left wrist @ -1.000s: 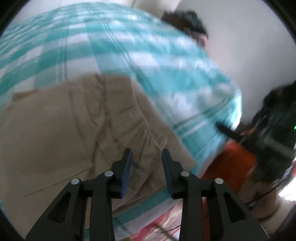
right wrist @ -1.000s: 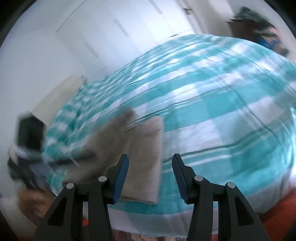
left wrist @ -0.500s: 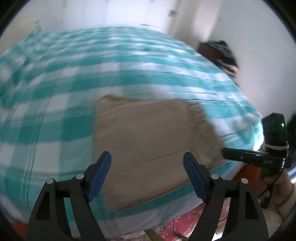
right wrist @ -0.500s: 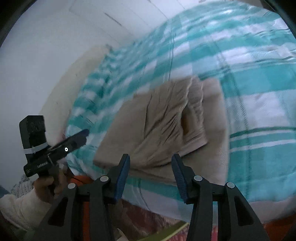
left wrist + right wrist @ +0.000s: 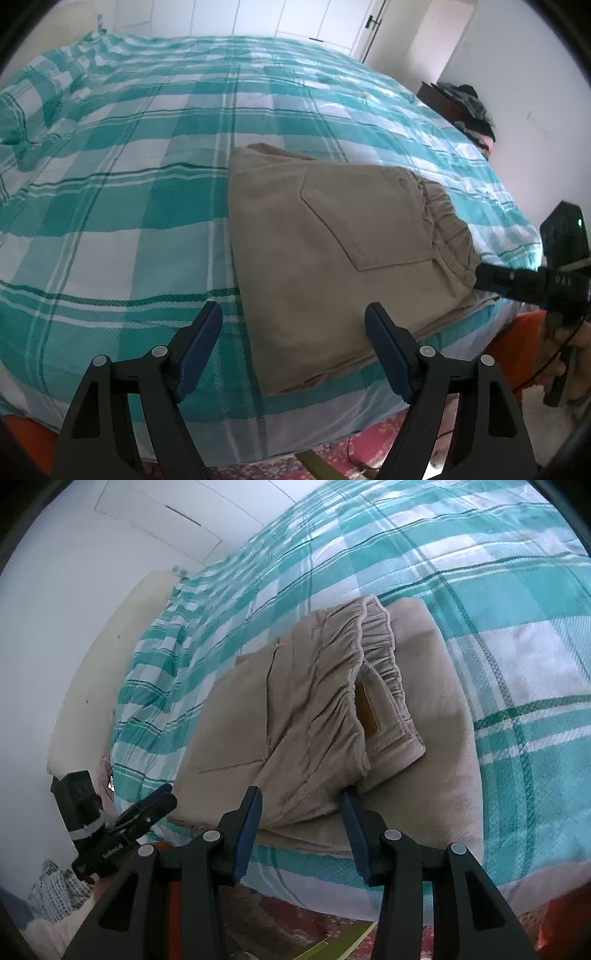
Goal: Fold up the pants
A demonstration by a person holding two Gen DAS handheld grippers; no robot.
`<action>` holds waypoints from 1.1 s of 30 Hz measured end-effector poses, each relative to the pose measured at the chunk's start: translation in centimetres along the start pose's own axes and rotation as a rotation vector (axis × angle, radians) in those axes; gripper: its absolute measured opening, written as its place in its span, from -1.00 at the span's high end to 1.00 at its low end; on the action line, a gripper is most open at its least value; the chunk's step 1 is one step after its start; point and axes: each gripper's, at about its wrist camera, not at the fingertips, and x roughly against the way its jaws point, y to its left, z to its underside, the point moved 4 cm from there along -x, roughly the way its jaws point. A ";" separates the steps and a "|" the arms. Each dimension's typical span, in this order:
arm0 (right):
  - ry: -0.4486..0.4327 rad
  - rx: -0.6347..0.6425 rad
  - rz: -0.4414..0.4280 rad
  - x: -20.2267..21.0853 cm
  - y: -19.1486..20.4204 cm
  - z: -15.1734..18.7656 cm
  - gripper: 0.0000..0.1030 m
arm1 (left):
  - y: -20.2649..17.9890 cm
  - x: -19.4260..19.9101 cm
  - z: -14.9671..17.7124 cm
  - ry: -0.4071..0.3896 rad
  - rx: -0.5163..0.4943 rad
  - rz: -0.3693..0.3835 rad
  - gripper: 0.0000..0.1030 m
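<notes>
The tan pants [image 5: 332, 251] lie folded in a flat stack near the front edge of the bed, back pocket up, elastic waistband toward the right. In the right wrist view the pants [image 5: 317, 716] show the gathered waistband on top. My left gripper [image 5: 293, 350] is open and empty, held back from the bed's front edge with the pants beyond it. My right gripper [image 5: 301, 830] is open and empty, just off the bed edge by the pants' waistband end. Each gripper shows in the other's view: the right gripper [image 5: 517, 280], the left gripper [image 5: 147, 812].
The bed is covered by a teal and white checked bedspread [image 5: 129, 184]. An orange bed base [image 5: 517, 339] and a patterned rug [image 5: 369, 450] lie below the edge. A dark pile [image 5: 469, 107] sits by the right wall. White wardrobe doors [image 5: 258, 18] stand behind.
Both grippers have pulled back from the pants to the bed's front edge. The left jaws have opened wide. The pants now lie folded and still.
</notes>
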 end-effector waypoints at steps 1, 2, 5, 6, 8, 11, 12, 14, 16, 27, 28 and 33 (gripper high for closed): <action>-0.002 -0.006 -0.006 0.0 0.0 -0.2 0.16 | -0.1 0.1 0.0 -0.002 0.002 0.002 -0.55; -0.009 -0.010 -0.008 0.0 0.0 -0.4 0.48 | -0.3 0.3 -0.1 -0.008 0.003 0.007 -0.55; -0.083 0.046 0.019 1.4 0.8 -1.8 0.80 | -1.4 1.0 -0.7 -0.042 -0.029 0.017 -0.55; -0.121 0.067 0.024 2.4 1.2 -2.3 0.80 | -2.1 1.0 -0.7 -0.044 -0.057 0.019 -0.55; -0.138 0.101 0.051 2.9 1.3 -2.7 0.80 | -3.0 0.0 -0.4 -0.015 -0.101 0.008 -0.55; -0.089 0.104 0.116 1.4 -0.4 -2.5 0.78 | -3.8 -2.0 0.5 0.041 -0.149 -0.031 -0.56; -0.064 0.083 0.104 0.8 -1.1 -2.3 0.78 | -3.9 -2.2 0.7 0.043 -0.152 -0.034 -0.57; -0.067 0.044 0.052 1.1 -1.7 -2.3 0.56 | -3.8 -2.0 0.7 0.037 -0.144 -0.029 -0.58; -0.089 0.014 0.025 2.5 -2.1 -2.6 0.24 | -3.5 -2.0 0.6 0.038 -0.130 -0.017 -0.58; 0.077 -0.225 -0.116 -0.4 -6.2 -4.2 -0.05 | -3.4 -2.1 0.7 0.035 -0.121 -0.013 -0.60; 0.075 -0.217 -0.112 -0.5 -6.0 -4.5 -0.08 | -3.3 -2.1 0.7 0.034 -0.117 -0.011 -0.60; 0.130 -0.248 -0.185 -2.3 -6.0 -5.4 0.17 | -3.3 -2.3 0.7 0.036 -0.113 -0.010 -0.64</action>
